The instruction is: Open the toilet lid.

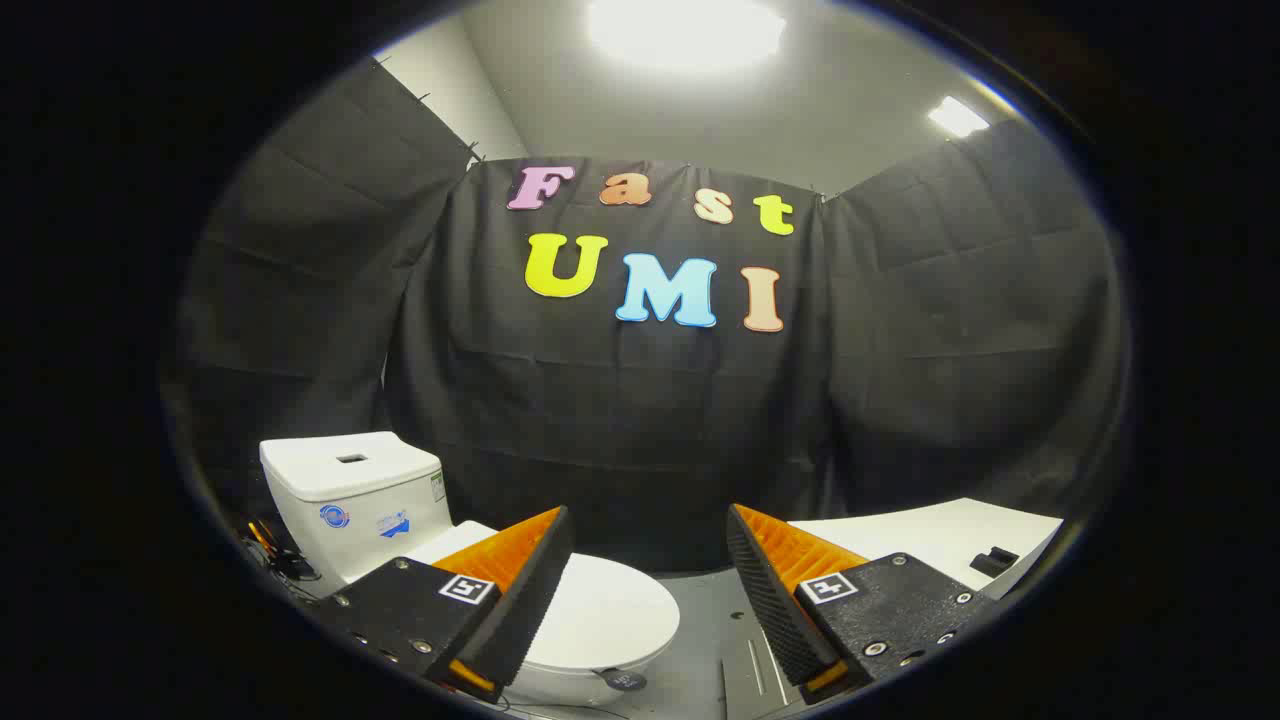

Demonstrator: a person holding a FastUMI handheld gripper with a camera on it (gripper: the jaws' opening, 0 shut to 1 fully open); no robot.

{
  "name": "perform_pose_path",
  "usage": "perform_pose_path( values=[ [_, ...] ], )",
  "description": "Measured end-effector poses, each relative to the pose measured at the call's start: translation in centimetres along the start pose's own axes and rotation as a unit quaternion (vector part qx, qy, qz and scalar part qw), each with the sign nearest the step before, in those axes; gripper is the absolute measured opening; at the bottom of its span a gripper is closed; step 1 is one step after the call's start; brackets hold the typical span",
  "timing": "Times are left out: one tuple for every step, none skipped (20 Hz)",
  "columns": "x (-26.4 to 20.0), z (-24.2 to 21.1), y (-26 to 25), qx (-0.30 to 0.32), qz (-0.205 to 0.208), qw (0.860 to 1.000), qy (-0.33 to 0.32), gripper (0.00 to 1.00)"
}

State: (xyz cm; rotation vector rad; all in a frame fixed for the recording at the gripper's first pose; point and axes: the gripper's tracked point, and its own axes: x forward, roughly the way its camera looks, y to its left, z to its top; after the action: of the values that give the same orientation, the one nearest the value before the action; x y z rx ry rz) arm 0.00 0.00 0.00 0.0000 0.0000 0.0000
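The toilet lid [610, 615] lies closed on the floor-standing bowl, partly behind my left finger, tank [350, 495] beyond it. My fingers [545, 580] are spread wide, holding nothing. I judge this the approach; next I must reach the lid's front edge.
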Motion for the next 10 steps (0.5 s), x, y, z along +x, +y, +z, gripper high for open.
perform_pose_path(
  values=[
    [0.02,0.01,0.12,-0.001,0.001,1.0,0.0,0.95],
    [0.1,-0.05,0.13,-0.001,0.001,1.0,0.001,0.95],
    [0.07,-0.08,0.1,-0.001,0.001,1.0,0.001,0.95],
    [0.0,0.02,0.13,0.0,0.001,1.0,0.001,0.95],
    [0.08,-0.05,0.01,0.0,0.0,1.0,0.001,0.95],
    [0.06,0.09,-0.1,-0.001,-0.002,1.0,0.0,0.95],
    [0.1,0.0,-0.2,-0.001,-0.004,1.0,0.0,0.95],
    [0.06,0.1,-0.19,-0.001,-0.004,1.0,0.0,0.95],
    [0.09,0.05,-0.09,0.001,-0.004,1.0,0.0,0.95],
    [0.09,-0.18,-0.07,0.002,-0.003,1.0,0.002,0.95]
  ],
)
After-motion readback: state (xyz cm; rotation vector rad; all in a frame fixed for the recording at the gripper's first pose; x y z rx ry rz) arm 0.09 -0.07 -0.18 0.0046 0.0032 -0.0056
